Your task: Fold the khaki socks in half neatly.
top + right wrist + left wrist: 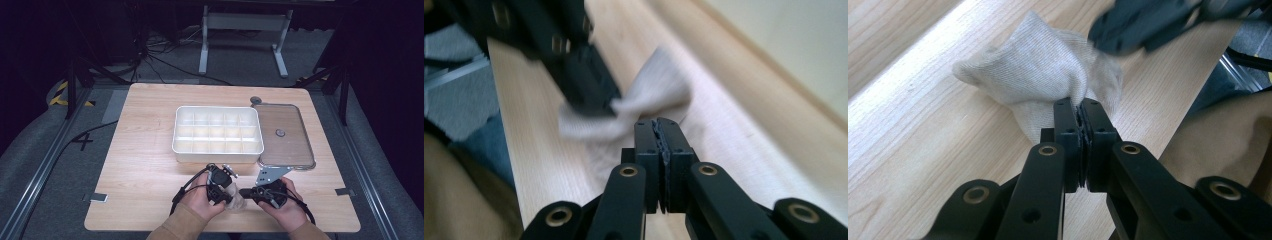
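Low in the high view, near the table's front edge: a small crumpled pale grey knitted cloth [236, 203] between two hand-held black two-jaw grippers, left gripper [226, 196] and right gripper [246, 192], tips nearly meeting over the cloth. In the left gripper view, jaws of the left gripper [1082, 107] pressed together on a fold of the cloth [1038, 70], bunched at centre and upper left of the frame, lower part resting on the light wooden table [908, 150]; right gripper a blurred dark shape at upper right, at the cloth's far edge. In the right gripper view, jaws of the right gripper [657, 124] closed tight at frame centre, the cloth [654, 95] just beyond the tips; cannot tell whether a thread of cloth sits pinched there. Left gripper's blurred black body at upper left, over the cloth's end. Back in the high view: white plastic tray with many small compartments [218, 150] at centre, well apart from the grippers, a band of bare wood between. Clear rectangular lid with a round knob [282, 135] right of centre, just beside the tray. Wide bare wood at lower left and left; narrower strip at lower right.
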